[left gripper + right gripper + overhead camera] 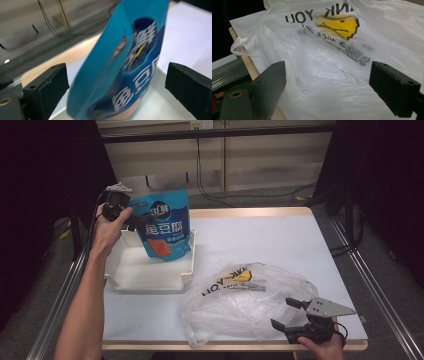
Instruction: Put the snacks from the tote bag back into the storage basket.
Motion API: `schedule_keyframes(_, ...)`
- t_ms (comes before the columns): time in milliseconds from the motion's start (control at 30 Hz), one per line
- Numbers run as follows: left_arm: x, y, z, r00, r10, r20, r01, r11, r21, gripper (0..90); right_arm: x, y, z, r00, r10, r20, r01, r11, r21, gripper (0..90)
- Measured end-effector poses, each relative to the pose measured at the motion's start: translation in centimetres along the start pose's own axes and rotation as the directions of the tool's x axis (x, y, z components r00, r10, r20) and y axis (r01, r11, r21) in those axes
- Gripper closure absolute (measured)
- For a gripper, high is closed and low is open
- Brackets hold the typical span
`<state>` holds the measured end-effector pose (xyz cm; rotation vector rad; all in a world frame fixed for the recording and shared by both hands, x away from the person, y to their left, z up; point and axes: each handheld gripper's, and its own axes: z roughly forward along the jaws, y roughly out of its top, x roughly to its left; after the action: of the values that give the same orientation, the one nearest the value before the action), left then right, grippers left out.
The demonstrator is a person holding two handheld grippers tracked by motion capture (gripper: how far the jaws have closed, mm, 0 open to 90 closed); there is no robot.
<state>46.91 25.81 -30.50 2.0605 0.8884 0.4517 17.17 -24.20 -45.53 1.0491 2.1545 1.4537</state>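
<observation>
In the left gripper view the two black jaws stand wide apart, and the blue snack pouch [125, 67] hangs between them, touching neither pad there. The pouch leans, its top toward the far side, its lower end over the white tray [160, 105]. From the high view the left gripper [131, 218] is raised at the far left of the table, level with the pouch's [165, 225] upper left corner; whether anything there pinches the pouch cannot be told. The pouch stands tilted above the tray [150, 270], its bottom reaching down toward the tray floor. Large white Chinese characters run down its front over an orange picture of food; a round dark-blue badge sits at the top.

The right gripper [291, 314] is at the near right edge of the table [280, 235], jaws spread wide with nothing between them, their tips just beside the near side of the crumpled clear plastic bag [245, 302]. In the right gripper view the bag [332, 75] lies just beyond the jaws, printed upside down with "THANK YOU", partly cut off, a yellow smiley face and smaller blurred lines.
</observation>
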Motion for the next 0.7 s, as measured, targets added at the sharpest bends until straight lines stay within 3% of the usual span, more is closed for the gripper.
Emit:
schedule_keyframes(67, -0.1, -0.2, -0.4, 0.9999, -0.012, 0.000, 0.012, 0.9999, -0.005, 4.5, 0.1, 0.0, -0.1, 1.0000, 0.000, 0.007, 0.000, 1.000, -0.001, 14.3)
schedule_keyframes(133, 0.1, -0.4, -0.8, 0.9977, -0.049, 0.048, 0.050, 0.9985, -0.023, 5.5, 0.1, 0.0, -0.2, 0.9999, -0.001, 0.012, 0.001, 1.000, -0.003, 14.3)
schedule_keyframes(167, 0.0, -0.4, -1.0, 0.9976, -0.055, 0.041, 0.056, 0.9981, -0.024, 6.4, 0.1, 0.0, -0.2, 0.9999, -0.002, 0.014, 0.002, 1.000, -0.005, 14.3)
schedule_keyframes(200, -0.2, -0.4, -1.4, 0.9993, -0.037, -0.004, 0.037, 0.9993, -0.008, 7.1, 0.1, 0.1, -0.2, 0.9999, 0.000, 0.015, 0.000, 1.000, -0.005, 14.4)
schedule_keyframes(367, -1.2, -1.1, -2.5, 1.0000, 0.004, -0.009, -0.004, 0.9998, -0.019, 7.1, 0.2, 0.1, -0.1, 0.9999, -0.003, 0.016, 0.003, 1.000, -0.004, 14.4)
schedule_keyframes(467, -1.8, -1.5, -3.2, 0.9988, 0.048, -0.005, -0.048, 0.9988, -0.013, 6.8, 0.1, 0.0, -0.2, 0.9998, 0.002, 0.017, -0.002, 1.000, -0.003, 14.3)
schedule_keyframes(633, -2.8, -2.5, -4.3, 0.9980, 0.051, -0.038, -0.054, 0.9959, -0.072, 5.6, 0.2, 0.1, -0.1, 0.9998, -0.003, 0.021, 0.003, 1.000, -0.002, 14.3)
schedule_keyframes(700, -3.0, -3.1, -4.5, 0.9988, 0.049, -0.005, -0.049, 0.9967, -0.065, 5.7, 0.2, 0.1, -0.1, 0.9996, -0.007, 0.027, 0.007, 1.000, -0.002, 14.4)
